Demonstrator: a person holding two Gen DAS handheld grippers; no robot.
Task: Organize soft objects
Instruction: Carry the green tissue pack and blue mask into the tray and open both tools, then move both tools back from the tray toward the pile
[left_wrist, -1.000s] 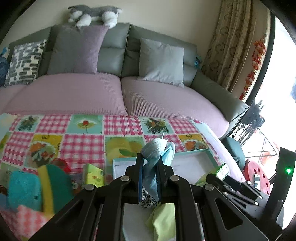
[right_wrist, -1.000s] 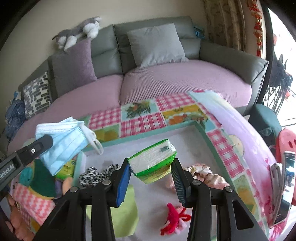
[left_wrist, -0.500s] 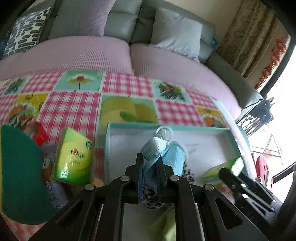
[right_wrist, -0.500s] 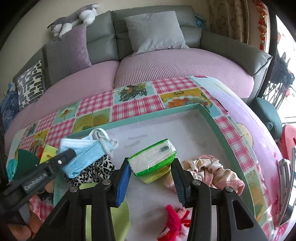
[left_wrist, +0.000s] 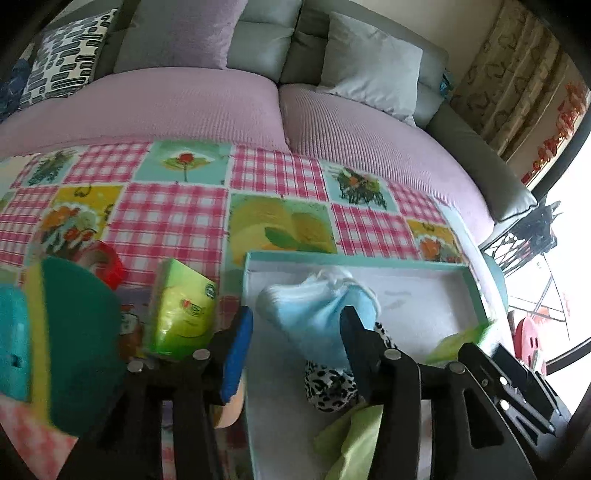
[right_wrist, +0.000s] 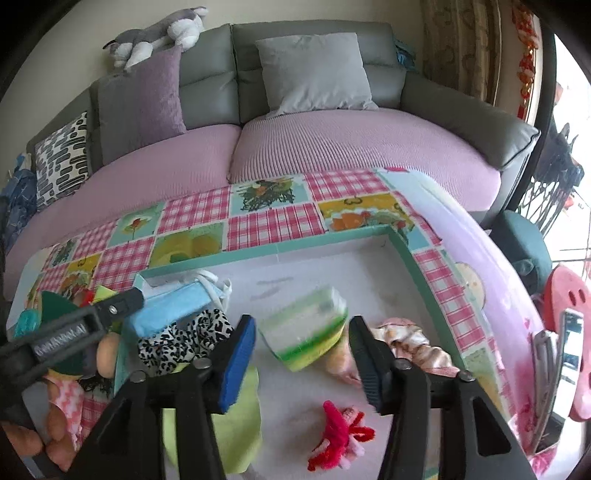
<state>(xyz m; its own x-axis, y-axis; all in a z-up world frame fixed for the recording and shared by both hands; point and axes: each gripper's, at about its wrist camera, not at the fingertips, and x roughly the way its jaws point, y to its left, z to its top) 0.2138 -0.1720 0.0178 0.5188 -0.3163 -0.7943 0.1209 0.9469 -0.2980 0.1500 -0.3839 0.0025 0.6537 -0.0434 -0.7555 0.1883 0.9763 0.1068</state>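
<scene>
Both jaws just spread, gripping nothing: left gripper (left_wrist: 295, 343) let blue mask (left_wrist: 317, 314) drop onto leopard scrunchie (right_wrist: 184, 336) in tray (right_wrist: 413, 254); right gripper (right_wrist: 301, 354) freed tissue pack (right_wrist: 303, 328), blurred, mid-fall. Risk: mask loop snags finger on retract; pack tumbles onto pink cloth (right_wrist: 406, 343).

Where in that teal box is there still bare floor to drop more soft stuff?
The box's far right corner is bare, between its back wall and the tissue pack. The left side is crowded: face mask, leopard scrunchie, green cloth. The near right holds the pink fabric and red yarn piece.
</scene>
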